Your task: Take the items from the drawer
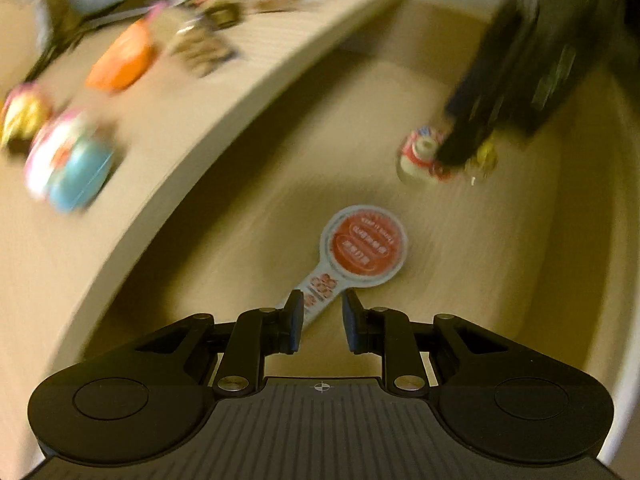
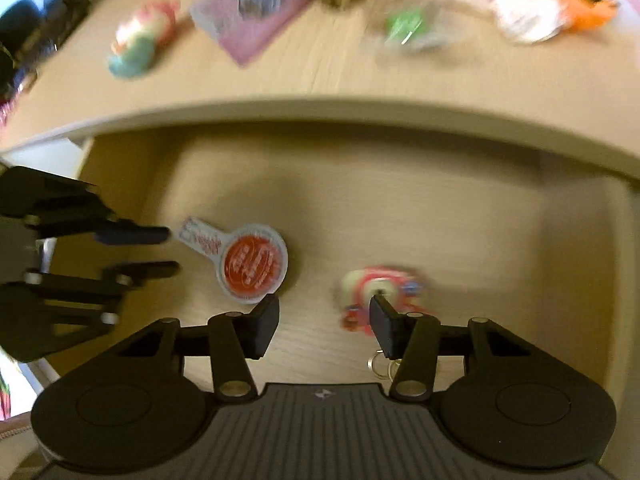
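Observation:
The open wooden drawer (image 1: pixel 500 260) (image 2: pixel 440 220) holds a paddle-shaped card (image 1: pixel 362 248) (image 2: pixel 248 264) with a round red label, and a red-and-white keychain toy (image 1: pixel 420 156) (image 2: pixel 376 284). My left gripper (image 1: pixel 322 320) (image 2: pixel 172 250) is open, and the card's handle lies just ahead of its fingers, between them. Over the drawer floor my right gripper (image 2: pixel 324 320) (image 1: pixel 460 148) also stands open, its right finger right beside the toy. Nothing is held in either. In the left wrist view the right gripper is a dark blur over the toy.
A yellow trinket (image 1: pixel 484 158) and a metal key ring (image 2: pixel 378 364) lie by the toy. The desk top (image 1: pixel 240 80) (image 2: pixel 320 72) behind the drawer carries several blurred toys and packets, among them an orange one (image 1: pixel 120 60) and a pink-and-blue one (image 1: pixel 68 160).

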Motion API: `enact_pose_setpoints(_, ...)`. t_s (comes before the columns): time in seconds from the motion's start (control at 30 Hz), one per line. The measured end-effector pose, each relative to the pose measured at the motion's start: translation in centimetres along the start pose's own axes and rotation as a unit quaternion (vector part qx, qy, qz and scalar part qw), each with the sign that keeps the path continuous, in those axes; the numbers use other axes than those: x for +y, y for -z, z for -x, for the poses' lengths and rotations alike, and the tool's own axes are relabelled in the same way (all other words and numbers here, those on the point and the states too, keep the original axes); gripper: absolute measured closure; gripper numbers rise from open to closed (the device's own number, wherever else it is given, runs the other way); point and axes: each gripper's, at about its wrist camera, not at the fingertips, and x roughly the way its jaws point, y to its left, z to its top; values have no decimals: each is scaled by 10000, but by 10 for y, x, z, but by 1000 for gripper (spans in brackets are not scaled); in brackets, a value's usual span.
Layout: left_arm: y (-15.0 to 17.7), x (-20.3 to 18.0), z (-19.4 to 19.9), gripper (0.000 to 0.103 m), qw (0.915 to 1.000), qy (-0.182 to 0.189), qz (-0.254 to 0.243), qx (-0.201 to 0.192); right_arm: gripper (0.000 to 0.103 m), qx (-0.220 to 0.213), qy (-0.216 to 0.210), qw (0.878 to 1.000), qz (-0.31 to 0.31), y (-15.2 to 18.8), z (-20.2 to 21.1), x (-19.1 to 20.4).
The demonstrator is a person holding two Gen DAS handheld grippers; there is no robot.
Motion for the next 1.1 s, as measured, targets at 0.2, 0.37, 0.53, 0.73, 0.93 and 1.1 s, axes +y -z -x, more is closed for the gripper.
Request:
enact_pose_setpoints(0.2, -2, -16, -30, 77, 9930, -161, -1129, 301, 45, -269, 67, 9987, -424, 23, 31, -13)
enact_pose_setpoints(0.37, -20, -3, -31, 63, 9976, 533, -42, 438, 39, -182, -47, 9970, -753, 54, 45, -45)
enact_pose_setpoints(0.53, -28, -11, -26, 65, 9992, 274, 58, 300, 39, -197, 194, 9978, -610, 62, 48, -46)
enact_pose_setpoints(0.73, -37, -9, -40, 61, 9981, 416, 53, 451, 39, -356, 112, 9982, -475, 59, 51, -38)
enact_pose_setpoints(0.93, -51, 4, -49, 62, 9971, 438, 575, 258, 37, -703, 192, 9965, -417, 63, 54, -35)
enact_pose_setpoints(1.1, -50, 8, -48, 68, 9957, 302, 838, 239, 34, -977, 397, 9920, -693, 67, 58, -40)
